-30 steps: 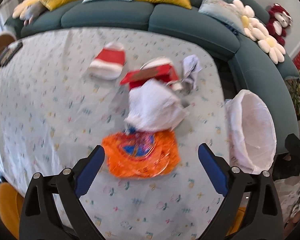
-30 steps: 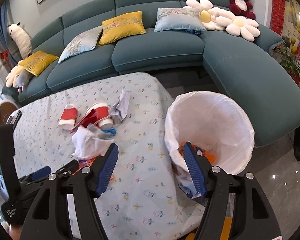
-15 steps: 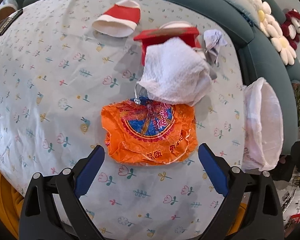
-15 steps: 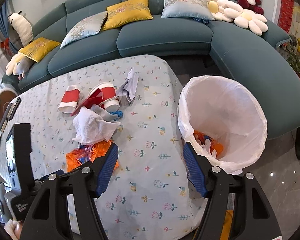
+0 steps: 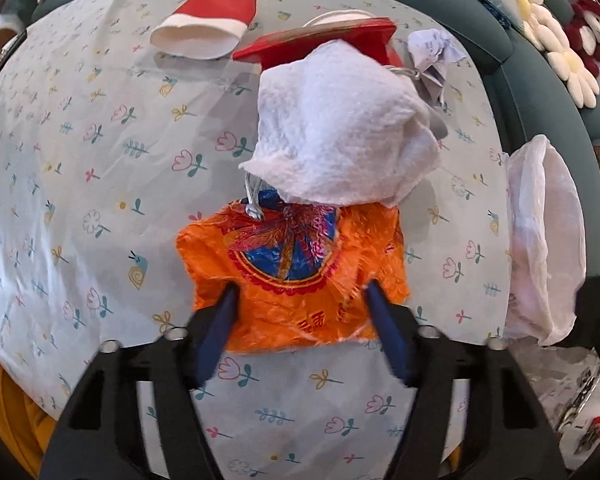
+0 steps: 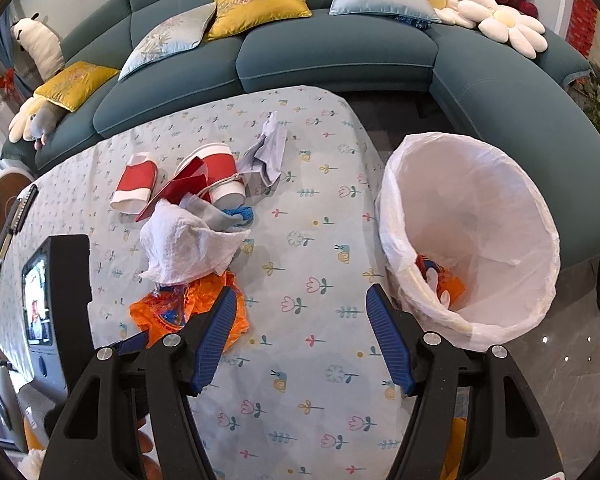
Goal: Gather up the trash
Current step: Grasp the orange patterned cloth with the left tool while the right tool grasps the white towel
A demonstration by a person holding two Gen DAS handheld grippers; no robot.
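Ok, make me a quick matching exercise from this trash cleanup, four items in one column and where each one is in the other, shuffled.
Items:
1. orange wrapper
2. white paper towel
3. trash bin
4. flattened red and white cup

Places:
A. beside the table, white liner
B. alone, sofa side of the table
C. between the left gripper fingers
D. overlapping the wrapper's far edge

Pairs: 1-C, 2-D, 3-A, 4-B

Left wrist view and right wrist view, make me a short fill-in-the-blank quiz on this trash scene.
1. The left gripper straddles the ____ wrapper.
2. A white ____ overlaps the wrapper's far edge.
3. The bin is lined with a ____ bag.
4. The right gripper holds ____.

Answers: orange; towel; white; nothing
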